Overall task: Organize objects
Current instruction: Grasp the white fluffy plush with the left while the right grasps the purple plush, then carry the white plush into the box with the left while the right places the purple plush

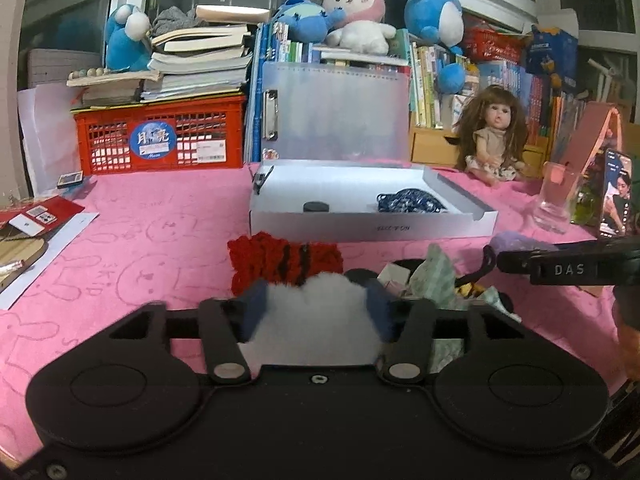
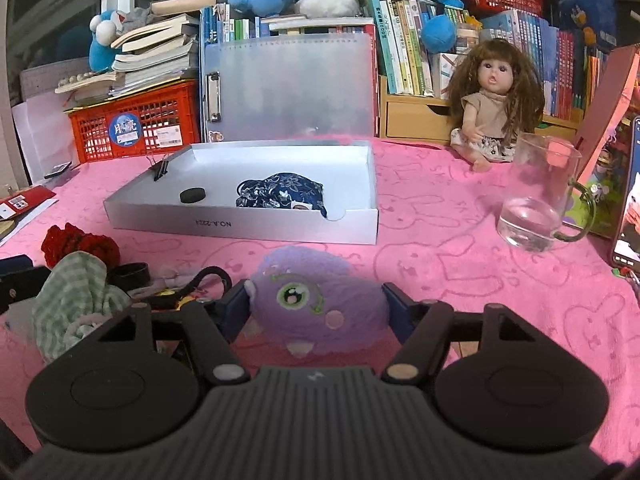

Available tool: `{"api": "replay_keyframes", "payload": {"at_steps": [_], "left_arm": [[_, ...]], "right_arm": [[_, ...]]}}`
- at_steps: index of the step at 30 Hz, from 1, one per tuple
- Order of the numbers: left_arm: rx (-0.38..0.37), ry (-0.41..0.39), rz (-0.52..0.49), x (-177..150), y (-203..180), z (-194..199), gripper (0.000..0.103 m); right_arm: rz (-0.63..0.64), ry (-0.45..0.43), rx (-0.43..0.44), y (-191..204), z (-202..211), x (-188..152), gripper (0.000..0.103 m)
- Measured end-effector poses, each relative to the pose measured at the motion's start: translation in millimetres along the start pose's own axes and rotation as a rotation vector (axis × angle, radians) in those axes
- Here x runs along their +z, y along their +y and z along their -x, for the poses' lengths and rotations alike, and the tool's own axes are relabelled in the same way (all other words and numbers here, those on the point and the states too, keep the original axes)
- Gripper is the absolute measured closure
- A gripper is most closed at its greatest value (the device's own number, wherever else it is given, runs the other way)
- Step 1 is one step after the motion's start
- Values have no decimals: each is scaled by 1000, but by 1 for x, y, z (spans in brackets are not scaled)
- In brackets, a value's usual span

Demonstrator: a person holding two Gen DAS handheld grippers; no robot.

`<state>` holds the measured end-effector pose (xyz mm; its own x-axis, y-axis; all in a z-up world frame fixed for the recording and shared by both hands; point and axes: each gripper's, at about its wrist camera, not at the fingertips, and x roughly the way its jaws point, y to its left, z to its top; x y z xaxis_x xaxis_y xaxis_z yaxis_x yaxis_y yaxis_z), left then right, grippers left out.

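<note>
In the left wrist view my left gripper (image 1: 316, 300) is shut on a white fluffy ball (image 1: 316, 324), its blue pads pressed into both sides. Just beyond lies a red knitted piece (image 1: 280, 260), with a green checked cloth (image 1: 436, 276) to its right. In the right wrist view my right gripper (image 2: 318, 300) is shut on a purple plush toy (image 2: 312, 280) with one green eye, resting on the pink cloth. Ahead stands an open white box (image 2: 240, 226) holding a blue floral pouch (image 2: 280, 196) and a black disc (image 2: 192, 195); a binder clip (image 2: 160, 170) grips its left wall.
A glass jug (image 2: 536, 200) with some water, a doll (image 2: 492, 108) and a lit phone (image 2: 628, 200) stand at the right. A red crate (image 2: 136, 128) under stacked books, a clear folder and bookshelves with plush toys line the back. Small loose items lie beside the green cloth (image 2: 80, 292).
</note>
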<state>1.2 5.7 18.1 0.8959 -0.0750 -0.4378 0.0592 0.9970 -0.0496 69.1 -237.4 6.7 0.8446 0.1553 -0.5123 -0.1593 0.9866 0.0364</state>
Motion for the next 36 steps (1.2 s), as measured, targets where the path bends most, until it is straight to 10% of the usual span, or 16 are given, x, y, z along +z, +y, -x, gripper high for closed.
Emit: {"api": "replay_keyframes", "payload": {"at_steps": [11, 20, 36], "left_arm": [[28, 79, 5, -11, -1, -17, 22], [-8, 63, 59, -8, 6, -13, 32], [-46, -3, 37, 96, 3, -47, 32]], "right_arm": [[-19, 21, -9, -5, -4, -4, 31], [-22, 32, -4, -5, -6, -7, 32], [-30, -18, 49, -12, -20, 66, 32]]}}
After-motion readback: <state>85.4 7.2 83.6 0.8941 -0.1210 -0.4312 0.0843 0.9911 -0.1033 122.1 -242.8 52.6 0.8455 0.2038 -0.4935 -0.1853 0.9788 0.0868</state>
